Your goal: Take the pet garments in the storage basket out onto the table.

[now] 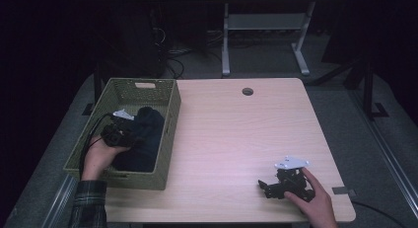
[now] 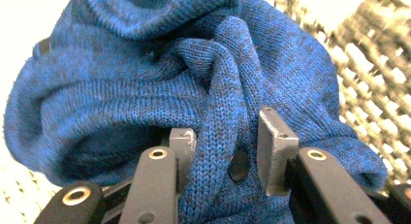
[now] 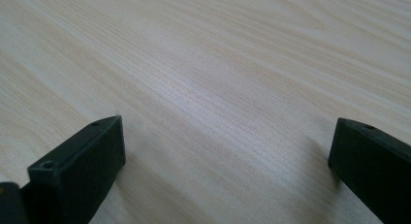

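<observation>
One garment, a blue knitted sweater, is the work in hand, and the job looks barely begun: it lies bunched inside the woven basket that sits along the table's left edge, and none of it has cleared the rim yet. Its first step does seem done, since the left gripper has reached down into the basket and, in the left gripper view, its jaws are clamped on a raised fold of the knit, the grey pads pinching the ridge of fabric just above a dark button. What appears left, as a judgement only, is lifting the sweater out over the basket wall and bringing it to the open wooden table, where the whole middle and right side stand bare. Nothing else can be made out in the basket beside the sweater, which takes up its near half and middle; the far end shows woven floor. Near the table's front right corner the right gripper rests low on the surface, its jaws spread wide with only bare wood grain between them, holding nothing, seemingly waiting to help once the cloth arrives
</observation>
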The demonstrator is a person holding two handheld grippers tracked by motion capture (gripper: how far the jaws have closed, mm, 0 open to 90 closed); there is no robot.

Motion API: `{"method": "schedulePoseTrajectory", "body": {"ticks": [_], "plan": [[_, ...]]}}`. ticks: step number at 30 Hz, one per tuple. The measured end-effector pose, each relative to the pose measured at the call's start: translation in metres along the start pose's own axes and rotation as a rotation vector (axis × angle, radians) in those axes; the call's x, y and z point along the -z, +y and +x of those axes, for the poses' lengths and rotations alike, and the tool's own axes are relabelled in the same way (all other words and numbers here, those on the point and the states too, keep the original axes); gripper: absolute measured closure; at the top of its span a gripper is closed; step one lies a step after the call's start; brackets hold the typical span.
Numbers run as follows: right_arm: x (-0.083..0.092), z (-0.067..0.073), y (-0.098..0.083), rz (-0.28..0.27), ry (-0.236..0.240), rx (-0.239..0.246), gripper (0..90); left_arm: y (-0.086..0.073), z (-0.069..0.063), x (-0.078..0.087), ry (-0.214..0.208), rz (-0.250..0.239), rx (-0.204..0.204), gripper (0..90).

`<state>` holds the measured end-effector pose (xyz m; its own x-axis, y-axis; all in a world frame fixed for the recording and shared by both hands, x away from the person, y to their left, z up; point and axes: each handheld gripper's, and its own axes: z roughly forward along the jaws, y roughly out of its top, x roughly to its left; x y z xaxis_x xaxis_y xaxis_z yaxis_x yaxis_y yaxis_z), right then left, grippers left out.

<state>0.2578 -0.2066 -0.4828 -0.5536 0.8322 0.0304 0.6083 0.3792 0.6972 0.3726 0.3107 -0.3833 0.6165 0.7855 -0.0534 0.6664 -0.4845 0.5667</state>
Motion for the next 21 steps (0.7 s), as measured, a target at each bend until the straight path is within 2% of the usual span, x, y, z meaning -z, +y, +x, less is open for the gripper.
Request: {"method": "schedulePoseTrajectory", "body": {"ticks": [3,4,5,7,9,19,21], "plan": [[0.0,0.0,0.0,0.0,0.0,0.0,0.0,0.001,0.001,0.005,0.005,-0.029,0.016,64.8],[0.0,0.0,0.0,0.0,0.0,0.0,0.0,0.001,0.003,0.011,0.007,-0.059,0.028,64.9],[0.0,0.0,0.0,0.0,0.0,0.0,0.0,0.001,0.003,0.011,0.007,-0.059,0.028,64.9],[0.0,0.0,0.0,0.0,0.0,0.0,0.0,0.0,0.005,0.019,0.007,-0.103,0.048,65.0],[0.0,0.0,0.0,0.0,0.0,0.0,0.0,0.0,0.006,0.023,0.007,-0.127,0.056,65.0],[0.0,0.0,0.0,0.0,0.0,0.0,0.0,-0.002,0.011,0.04,-0.004,-0.211,0.075,65.0],[0.0,0.0,0.0,0.0,0.0,0.0,0.0,-0.001,0.011,0.046,-0.011,-0.243,0.075,65.0]]}}
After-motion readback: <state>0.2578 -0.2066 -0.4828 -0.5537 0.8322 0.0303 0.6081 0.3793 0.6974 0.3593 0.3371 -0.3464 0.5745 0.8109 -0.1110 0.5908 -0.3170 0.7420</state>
